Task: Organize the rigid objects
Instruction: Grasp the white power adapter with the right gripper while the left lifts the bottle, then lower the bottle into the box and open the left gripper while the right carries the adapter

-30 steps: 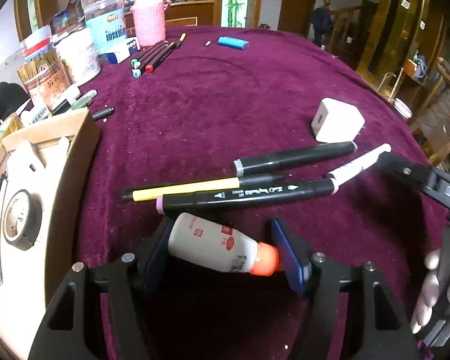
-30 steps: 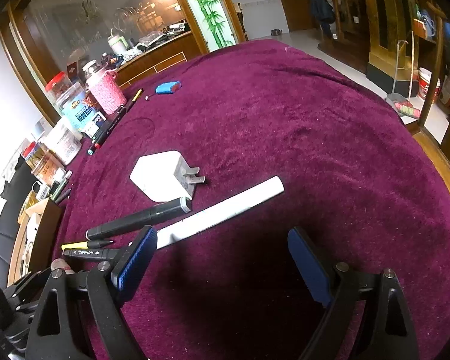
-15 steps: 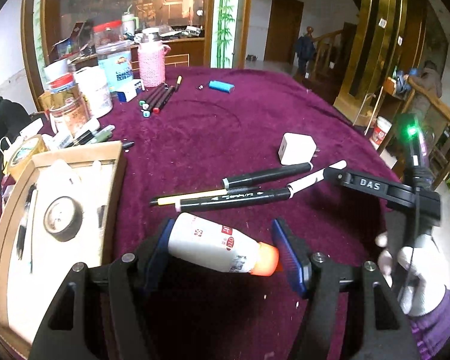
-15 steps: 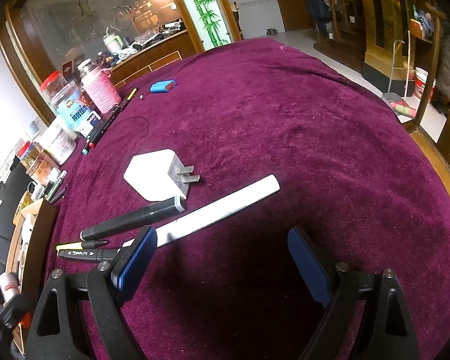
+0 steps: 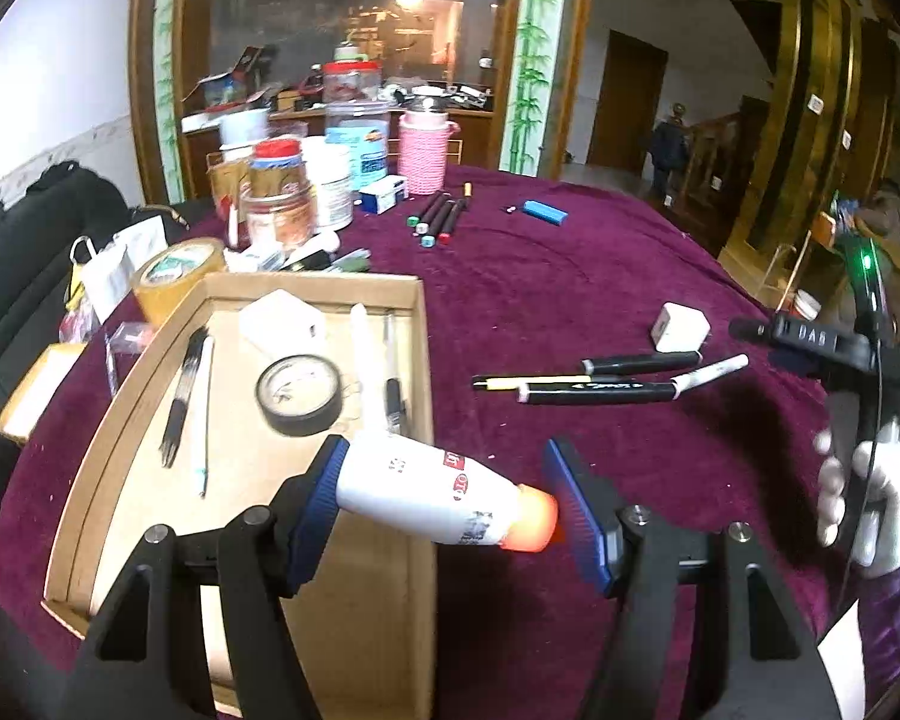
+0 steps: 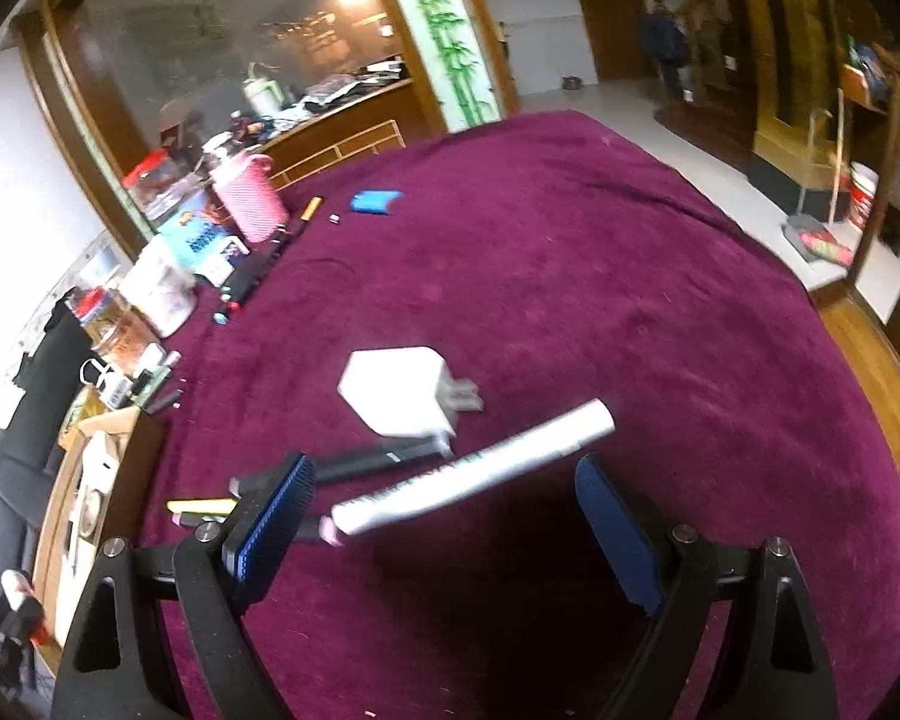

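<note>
Left gripper (image 5: pixel 444 504) carrying a small white bottle (image 5: pixel 426 495) over the cardboard tray (image 5: pixel 120 420).
Its fingers are clamping the bottle end to end above the tray's right wall near the table's left edge; the right gripper (image 6: pixel 444 528) is hovering, fingers wide, over the white marker (image 6: pixel 474 474).

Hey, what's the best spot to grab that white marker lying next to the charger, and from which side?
Take the white marker at mid-barrel, from above, jaws across its width. It lies flat on the cloth, and the black markers crowd its near end, so the far half is freer.
</note>
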The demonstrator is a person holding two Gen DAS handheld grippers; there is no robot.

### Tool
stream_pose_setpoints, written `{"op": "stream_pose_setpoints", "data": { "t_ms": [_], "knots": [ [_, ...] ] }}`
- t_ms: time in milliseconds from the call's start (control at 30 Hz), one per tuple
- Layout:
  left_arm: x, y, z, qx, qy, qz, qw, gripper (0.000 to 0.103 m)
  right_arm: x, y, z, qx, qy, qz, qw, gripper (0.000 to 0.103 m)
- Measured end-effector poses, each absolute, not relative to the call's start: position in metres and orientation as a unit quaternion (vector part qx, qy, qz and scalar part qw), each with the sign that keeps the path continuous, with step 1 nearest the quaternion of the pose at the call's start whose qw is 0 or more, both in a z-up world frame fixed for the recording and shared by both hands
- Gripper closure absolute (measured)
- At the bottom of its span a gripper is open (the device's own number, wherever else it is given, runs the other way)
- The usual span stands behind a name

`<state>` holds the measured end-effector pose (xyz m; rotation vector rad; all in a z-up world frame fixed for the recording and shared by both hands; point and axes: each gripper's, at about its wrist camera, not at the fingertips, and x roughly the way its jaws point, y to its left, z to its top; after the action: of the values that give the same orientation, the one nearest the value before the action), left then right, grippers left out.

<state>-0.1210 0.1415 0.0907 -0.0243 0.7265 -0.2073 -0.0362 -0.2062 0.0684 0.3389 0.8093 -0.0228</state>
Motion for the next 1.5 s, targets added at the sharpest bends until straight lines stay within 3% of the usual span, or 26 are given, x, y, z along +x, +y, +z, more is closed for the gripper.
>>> {"op": "stream_pose_setpoints", "data": {
  "t_ms": [600,667,767,1100,1500],
  "knots": [
    [-0.112,0.19,0.072,-0.045,0.375,-0.07,0.923,0.037,0.042,-0.173,0.033,0.107,0.472,-0.034,0.875,0.013],
    [-0.111,0.195,0.069,-0.048,0.379,-0.066,0.922,0.037,0.042,-0.173,0.033,0.099,0.471,-0.037,0.876,0.031],
    [-0.109,0.206,0.066,-0.054,0.385,-0.055,0.92,0.037,0.041,-0.174,0.035,0.103,0.472,-0.028,0.875,0.031],
    [-0.099,0.24,0.059,-0.063,0.403,-0.013,0.913,0.037,0.019,-0.154,0.084,0.113,0.422,0.025,0.899,0.032],
    [-0.041,0.249,0.035,-0.023,0.482,0.017,0.876,0.037,-0.016,-0.023,0.116,0.07,0.408,0.196,0.889,0.031]
  ]
}}
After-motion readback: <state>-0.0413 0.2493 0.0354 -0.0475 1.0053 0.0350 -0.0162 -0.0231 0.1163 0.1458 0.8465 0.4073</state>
